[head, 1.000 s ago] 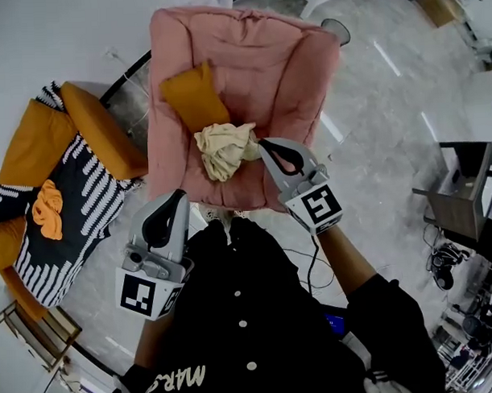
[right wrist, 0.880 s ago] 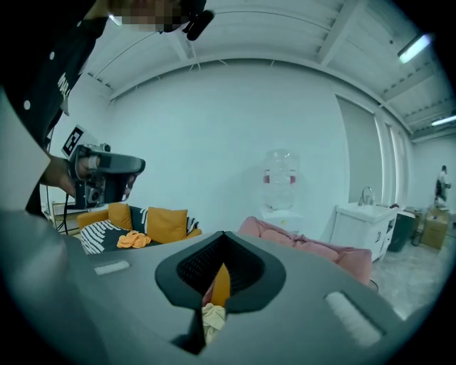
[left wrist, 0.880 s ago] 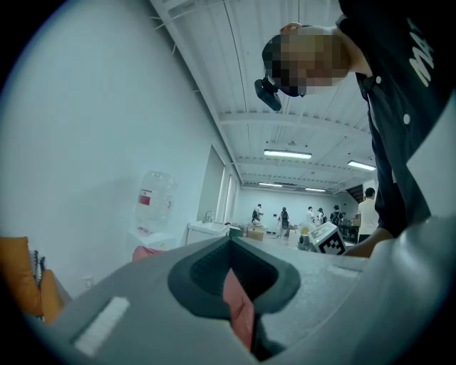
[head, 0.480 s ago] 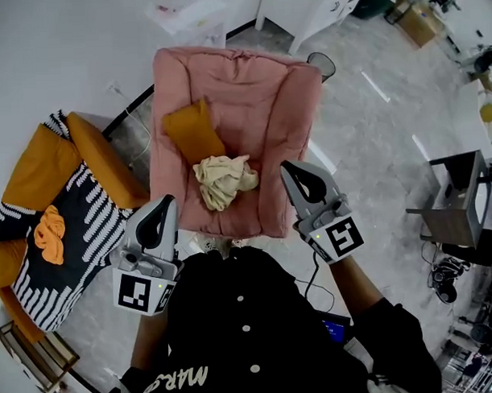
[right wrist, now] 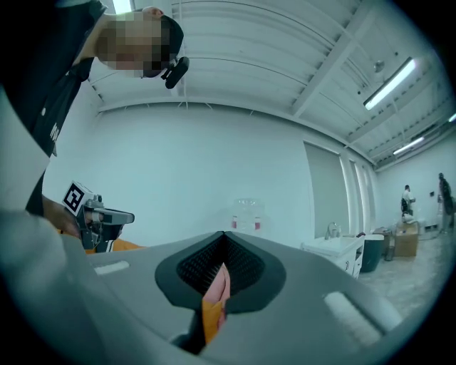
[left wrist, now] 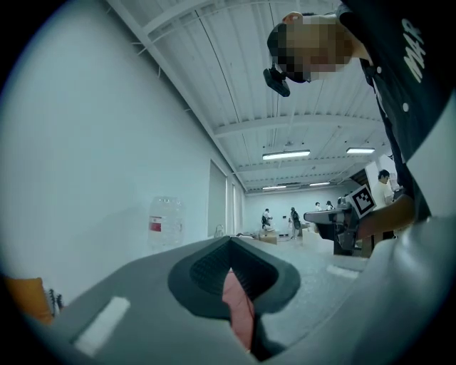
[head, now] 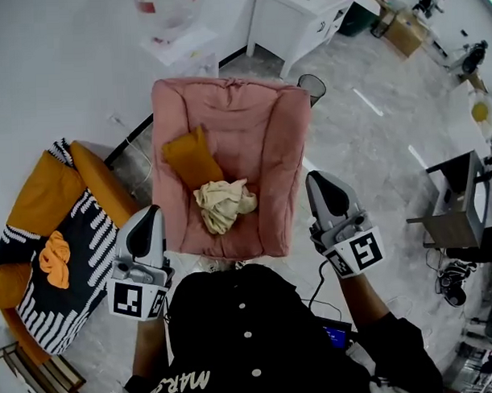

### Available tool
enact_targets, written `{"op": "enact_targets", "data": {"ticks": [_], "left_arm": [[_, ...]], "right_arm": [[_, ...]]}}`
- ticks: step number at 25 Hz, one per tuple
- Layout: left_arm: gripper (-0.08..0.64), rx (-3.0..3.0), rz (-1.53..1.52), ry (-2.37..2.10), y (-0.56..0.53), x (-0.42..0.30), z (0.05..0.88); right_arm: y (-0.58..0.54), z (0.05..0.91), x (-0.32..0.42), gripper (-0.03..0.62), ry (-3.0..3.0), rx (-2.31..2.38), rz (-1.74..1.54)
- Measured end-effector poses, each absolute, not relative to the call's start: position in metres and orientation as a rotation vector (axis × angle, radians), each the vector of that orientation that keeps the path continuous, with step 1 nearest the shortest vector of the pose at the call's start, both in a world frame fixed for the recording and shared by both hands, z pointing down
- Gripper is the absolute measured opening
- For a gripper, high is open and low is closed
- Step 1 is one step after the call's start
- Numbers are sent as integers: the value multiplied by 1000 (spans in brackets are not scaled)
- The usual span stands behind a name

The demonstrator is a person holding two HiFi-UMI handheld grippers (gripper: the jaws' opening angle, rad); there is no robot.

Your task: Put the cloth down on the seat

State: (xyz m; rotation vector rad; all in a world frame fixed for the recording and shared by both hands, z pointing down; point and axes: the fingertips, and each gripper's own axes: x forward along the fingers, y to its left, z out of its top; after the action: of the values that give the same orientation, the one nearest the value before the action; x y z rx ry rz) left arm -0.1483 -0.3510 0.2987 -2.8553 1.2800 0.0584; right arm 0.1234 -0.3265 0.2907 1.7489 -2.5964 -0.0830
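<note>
1. Chair (head: 260, 135): pink and padded, at 12 o'clock from me in the head view. Its seat (head: 259, 219) is open toward my body.
2. Second chair (head: 70, 230): orange with a black-and-white throw, at 9 o'clock. It plays no part in this job.
3. Cushion (head: 191, 157): orange, propped at 10 o'clock on the pink seat, just beside the cloth.
4. Cloth (head: 222, 203): cream and bunched into a heap. It lies on the seat toward the front edge and neither tool touches it. I judge the put-down done.
5. Left gripper (head: 150, 215): at 8 o'clock of the cloth and off the chair's front corner. In the left gripper view its tips (left wrist: 229, 239) are pressed together. The pink sliver lower in the slit is, I think, the chair seen through, so the gripper is empty.
6. Right gripper (head: 318, 181): at 3 o'clock of the cloth, outside the chair arm. Its tips (right wrist: 224, 234) meet and nothing is pinched. Pink and orange show through the slit.
7. To finish well, I would hold both tools off the chair and draw back toward 6 o'clock. Neither should sweep over the heap. It sits near the front lip, so I guess a brush could drag it off.
</note>
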Motion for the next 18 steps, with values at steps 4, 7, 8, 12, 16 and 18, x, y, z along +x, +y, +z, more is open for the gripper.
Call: {"op": "enact_targets", "data": {"ticks": [4, 7, 8, 12, 16, 18], "left_arm": [[0, -2832, 58, 1295, -356, -155, 294], [0, -2817, 66, 1312, -360, -159, 292], [0, -2813, 72, 1319, -360, -161, 291], [0, -2801, 76, 1336, -359, -165, 289], [0, -2792, 68, 1354, -361, -171, 289], [0, -2784, 72, 1362, -362, -174, 288]], "right_arm": [[-325, 281, 133, 28, -2590, 1826, -116], [-323, 275, 139, 28, -2577, 1903, -142], [-322, 273, 141, 27, -2568, 1925, -161], [-318, 269, 151, 27, -2532, 1996, -182], [-318, 271, 152, 26, -2529, 2005, -165], [-319, 272, 150, 26, -2534, 1998, -156]]}}
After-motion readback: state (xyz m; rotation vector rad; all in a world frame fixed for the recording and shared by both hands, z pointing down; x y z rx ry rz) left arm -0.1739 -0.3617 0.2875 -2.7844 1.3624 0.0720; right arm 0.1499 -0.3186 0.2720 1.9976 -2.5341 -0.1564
